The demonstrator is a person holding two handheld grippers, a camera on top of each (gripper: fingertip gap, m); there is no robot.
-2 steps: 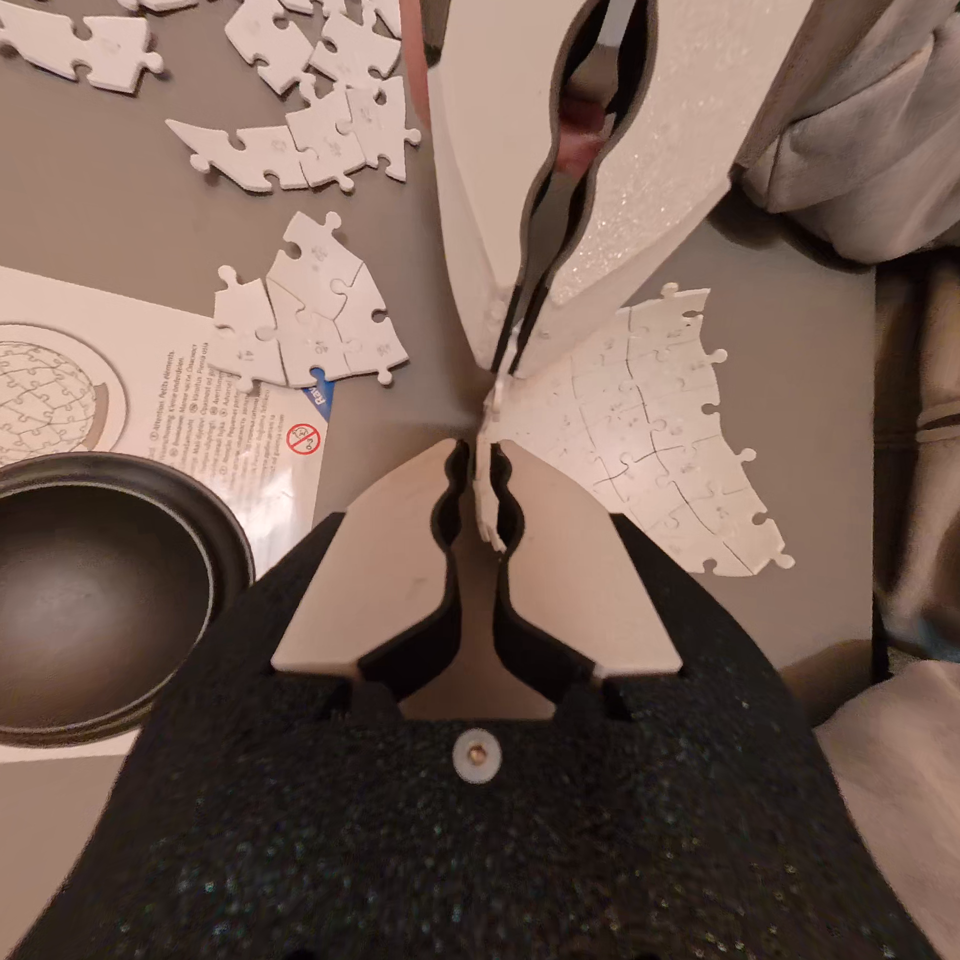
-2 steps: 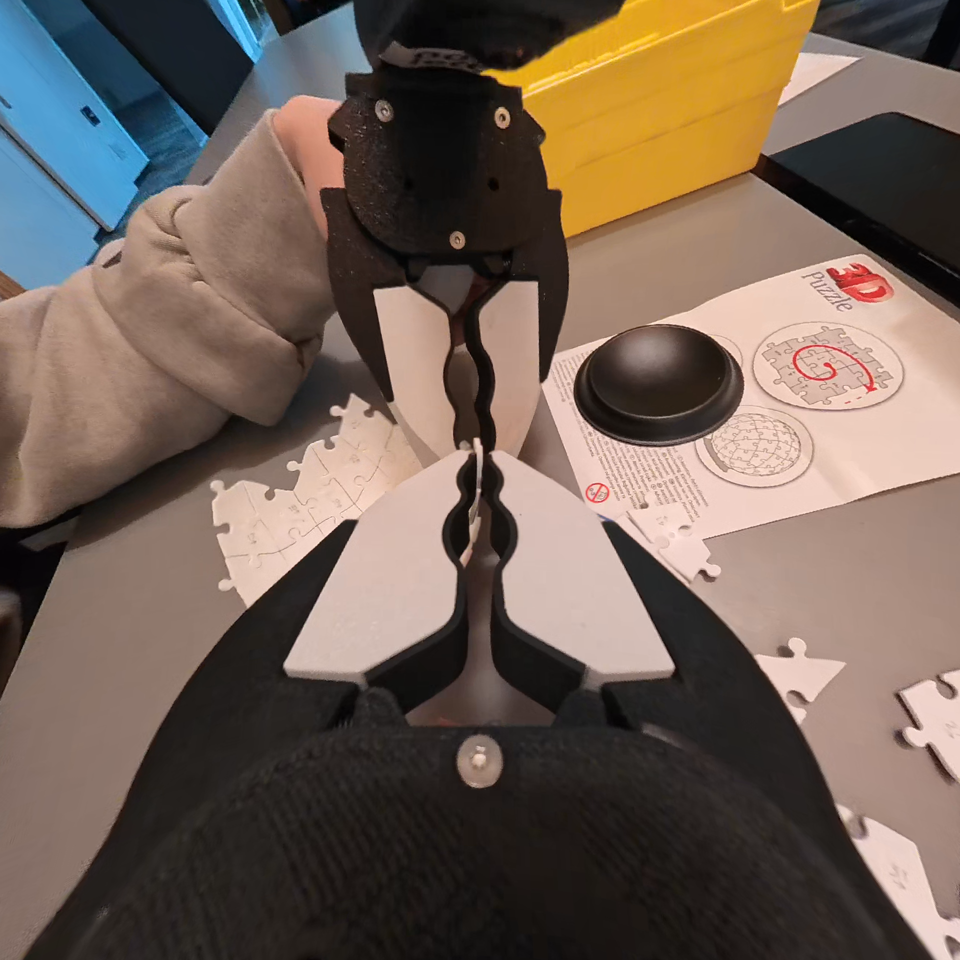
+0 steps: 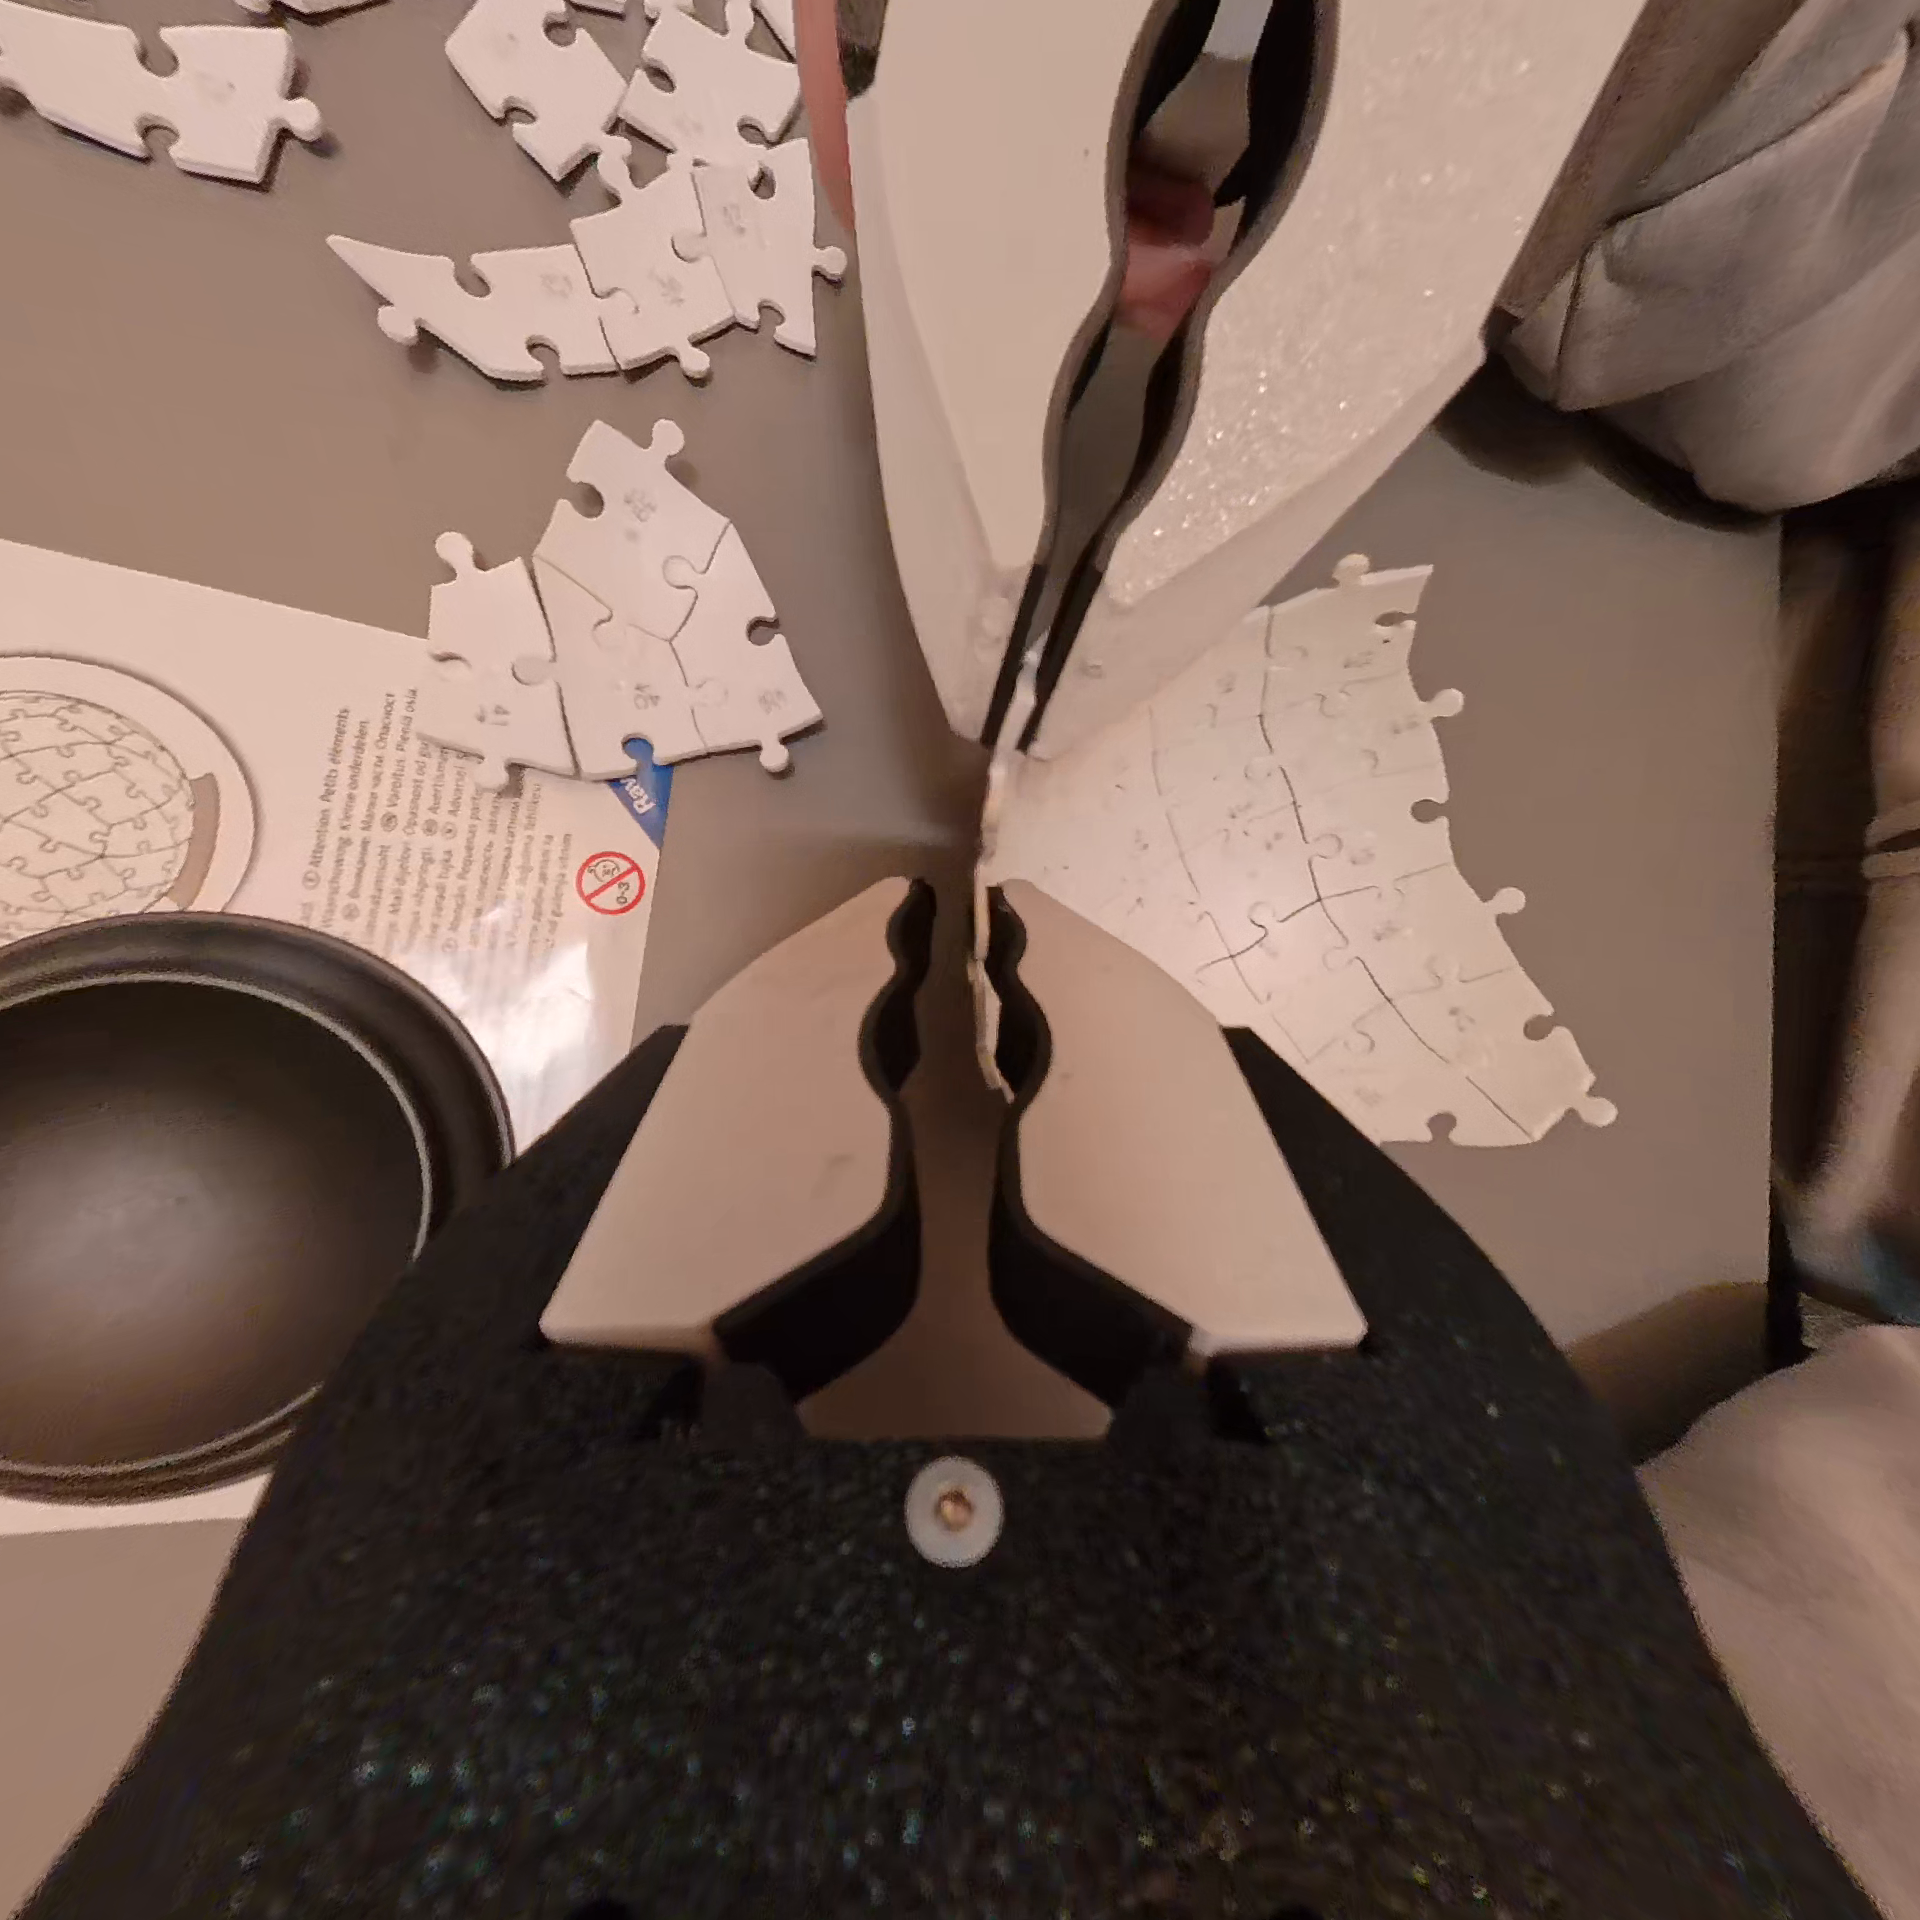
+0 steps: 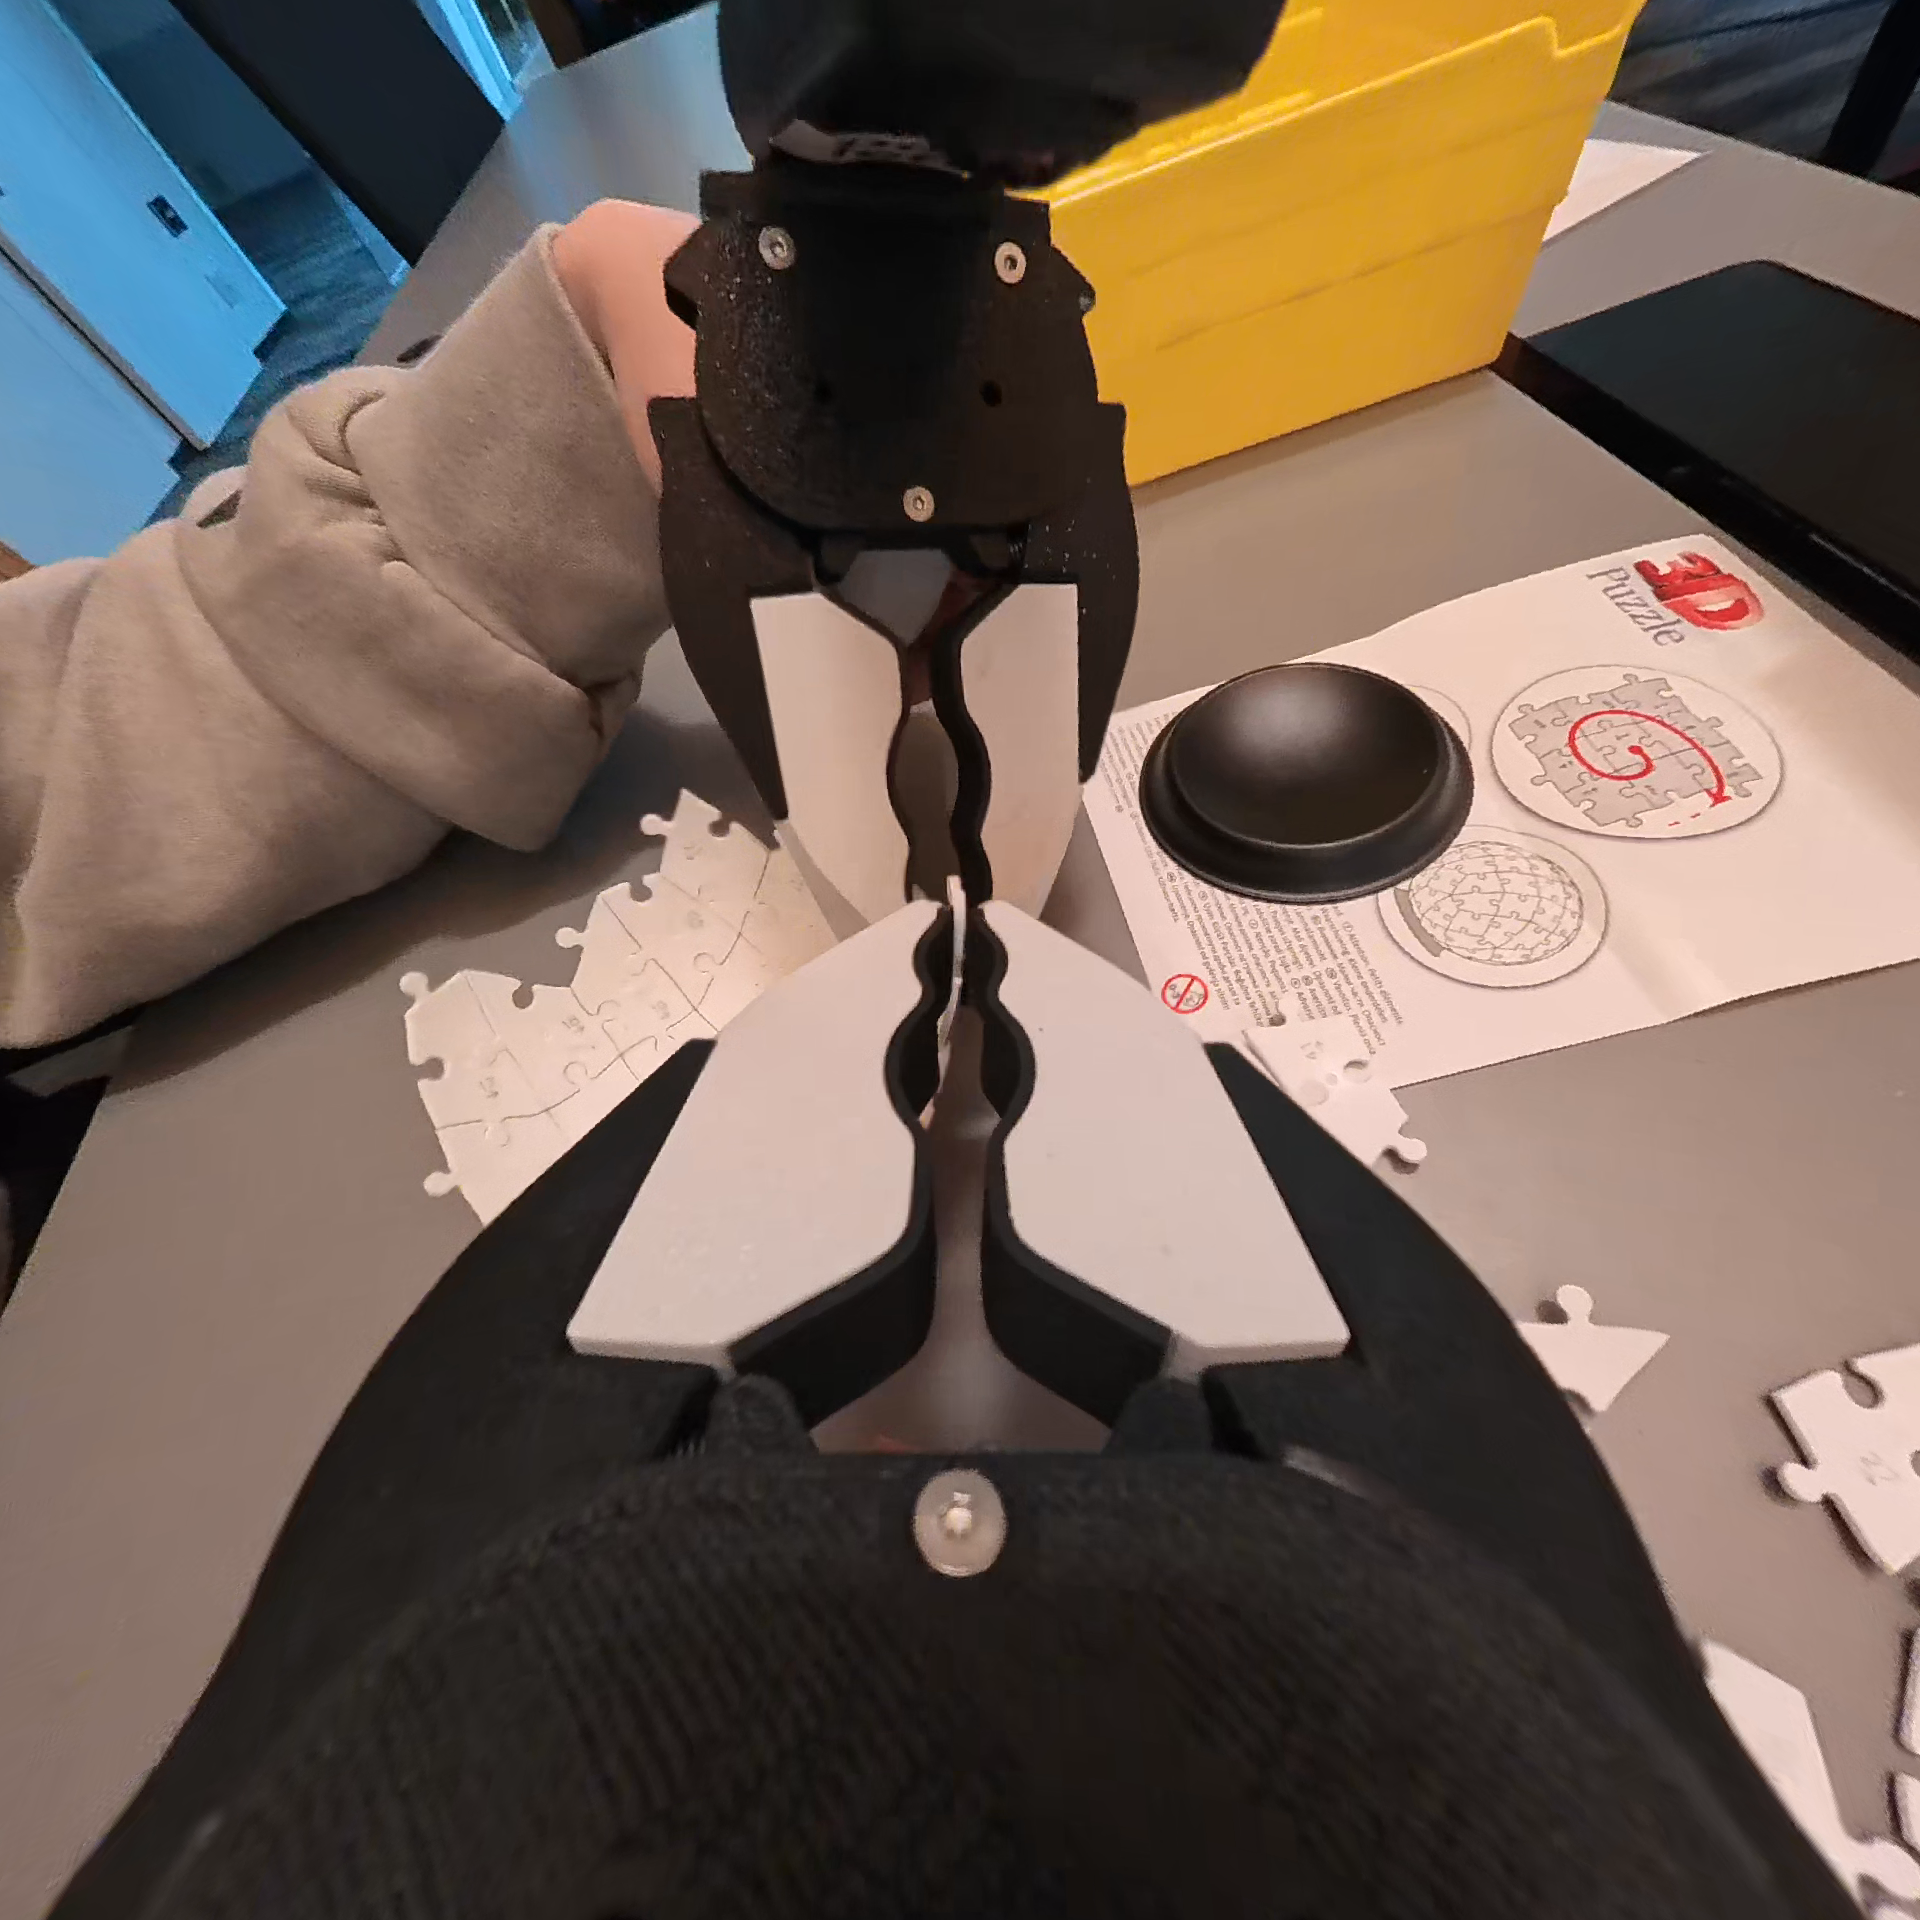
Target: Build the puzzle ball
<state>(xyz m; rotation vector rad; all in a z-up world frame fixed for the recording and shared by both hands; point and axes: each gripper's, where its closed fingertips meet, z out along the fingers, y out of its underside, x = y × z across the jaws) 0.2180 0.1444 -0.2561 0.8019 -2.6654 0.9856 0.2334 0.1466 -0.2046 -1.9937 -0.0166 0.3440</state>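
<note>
My left gripper (image 3: 961, 894) and right gripper (image 4: 958, 914) face each other tip to tip above the grey table. Each is shut on a thin white puzzle piece seen edge-on: the left one's piece (image 3: 984, 987), the right one's piece (image 4: 953, 977). The two pieces meet between the tips. The right gripper shows at the top of the left wrist view (image 3: 1023, 727). The left gripper shows at the top of the right wrist view (image 4: 951, 883). A curved joined section of the puzzle (image 3: 1299, 862) lies on the table under the tips, and it also shows in the right wrist view (image 4: 582, 997).
A black bowl-shaped stand (image 4: 1304, 779) sits on a printed instruction sheet (image 4: 1558, 935). Small joined groups of pieces (image 3: 644, 644) and loose pieces (image 4: 1849, 1455) lie around. A yellow bin (image 4: 1299, 229) stands at the back. A person's grey sleeve (image 4: 312, 675) rests on the table.
</note>
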